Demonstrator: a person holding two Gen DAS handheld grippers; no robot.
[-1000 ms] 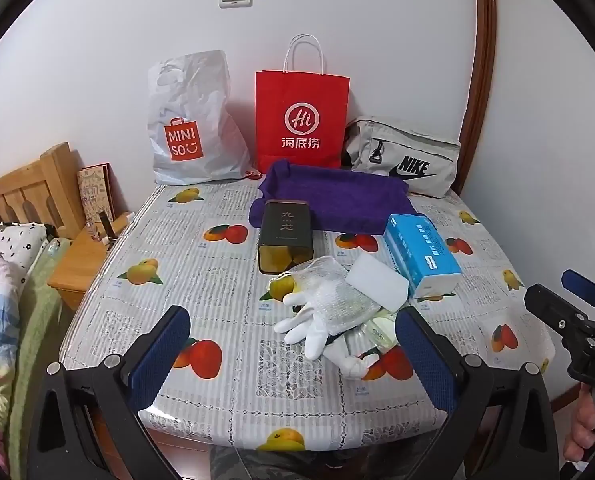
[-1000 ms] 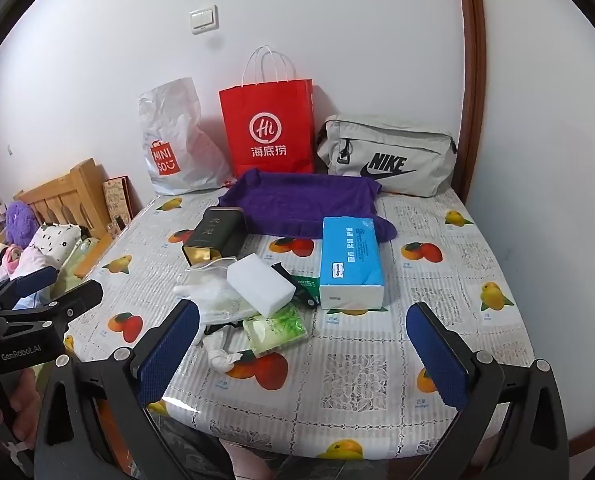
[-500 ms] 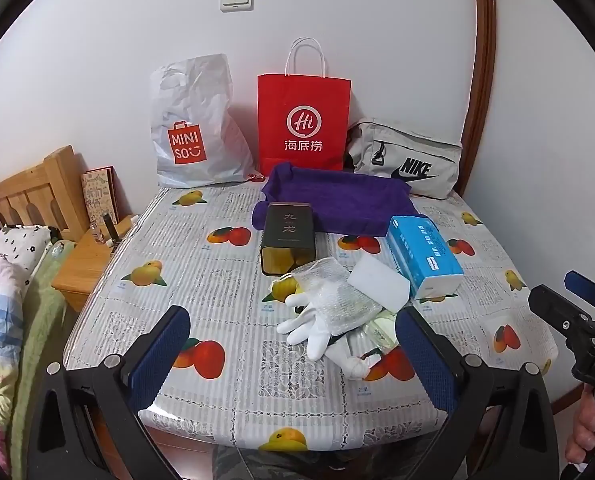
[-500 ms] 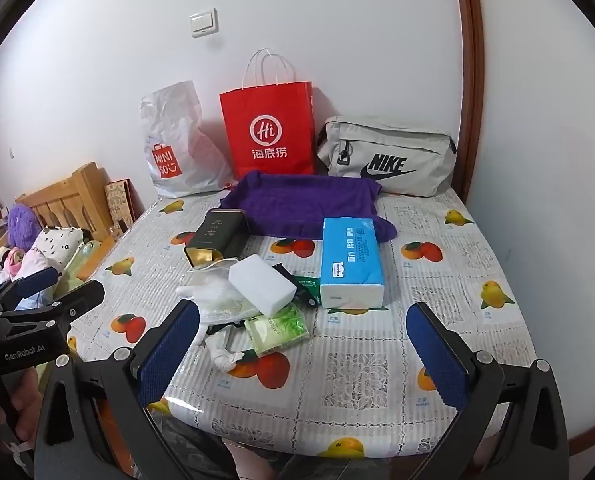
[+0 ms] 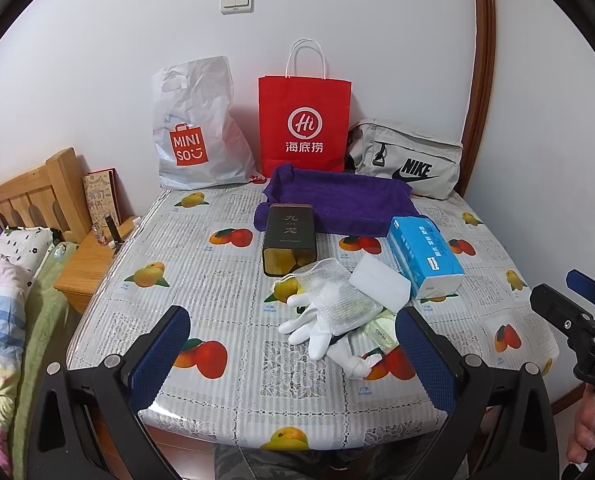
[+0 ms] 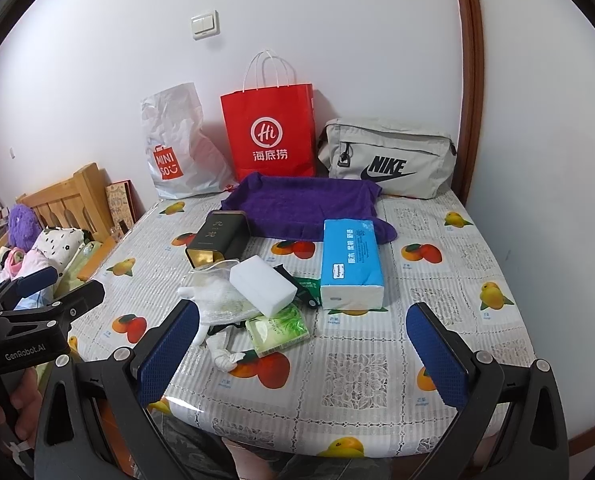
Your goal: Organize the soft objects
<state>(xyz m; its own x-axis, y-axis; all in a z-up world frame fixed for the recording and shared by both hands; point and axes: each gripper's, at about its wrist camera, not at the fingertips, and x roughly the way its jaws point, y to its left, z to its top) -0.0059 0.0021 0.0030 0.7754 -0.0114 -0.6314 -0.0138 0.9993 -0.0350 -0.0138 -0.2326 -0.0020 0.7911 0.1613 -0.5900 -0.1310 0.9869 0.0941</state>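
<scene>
Soft clutter on a glossy fruit-print tablecloth (image 5: 225, 280)
Both grippers, left (image 5: 293, 354) and right (image 6: 303, 354), gape empty; fuzzy purple towel (image 5: 337, 200), blocky white sponge (image 6: 262, 285) unmoved, view barely higher.

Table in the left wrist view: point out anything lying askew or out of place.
The dark tin lies on its side, its open end facing the camera. Beside it a jumbled heap: a white glove under a mesh pouch, with a white sponge leaning on top. Nothing looks spilled.
</scene>
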